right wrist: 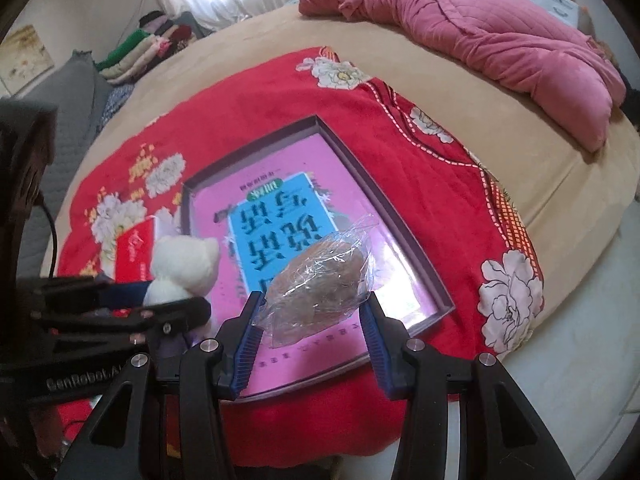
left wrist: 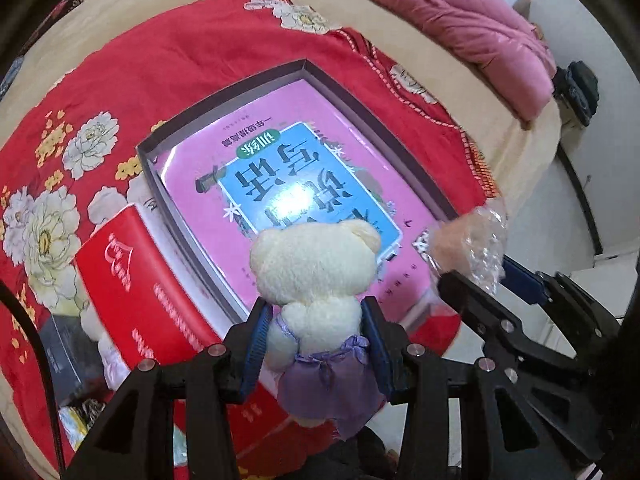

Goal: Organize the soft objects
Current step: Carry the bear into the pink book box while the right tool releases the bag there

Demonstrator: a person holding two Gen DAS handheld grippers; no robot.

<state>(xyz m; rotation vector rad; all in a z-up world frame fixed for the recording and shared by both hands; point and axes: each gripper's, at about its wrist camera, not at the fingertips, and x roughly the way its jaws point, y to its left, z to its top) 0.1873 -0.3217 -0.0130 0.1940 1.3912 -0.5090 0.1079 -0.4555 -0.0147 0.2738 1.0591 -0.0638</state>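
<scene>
The left gripper (left wrist: 316, 332) held a cream teddy bear (left wrist: 316, 268) by its body, the blue pads (left wrist: 256, 344) pressing in on both sides just above its purple skirt. The bear's head stuck out past the fingertips, hanging over the near part of a shallow box (left wrist: 224, 92). The jaws stood partly closed, no wider than the bear's waist.

The right gripper (right wrist: 312, 320) had a brown lump in a clear plastic bag (right wrist: 320, 276) squeezed between its pads (right wrist: 248, 340), jaws about as far apart as the left pair's. The bag bulged up beyond the fingertips and also hung above the box (right wrist: 412, 224). In the left wrist view that bag (left wrist: 468, 240) showed to the right of the bear, with the right gripper (left wrist: 476, 276) beneath it; in the right wrist view the bear (right wrist: 184, 268) and the left gripper (right wrist: 160, 300) sat to the left, near the bag but not touching it.

The box lay open on a red flowered blanket (right wrist: 400, 152) spread over a tan bed (right wrist: 400, 56). A pink book (left wrist: 280, 176) with a blue panel of Chinese characters filled its floor. A red book (left wrist: 132, 276) lay just beside the box's left wall. A pink quilt (right wrist: 500, 36) was bunched at the far side of the bed, well apart from the box.
</scene>
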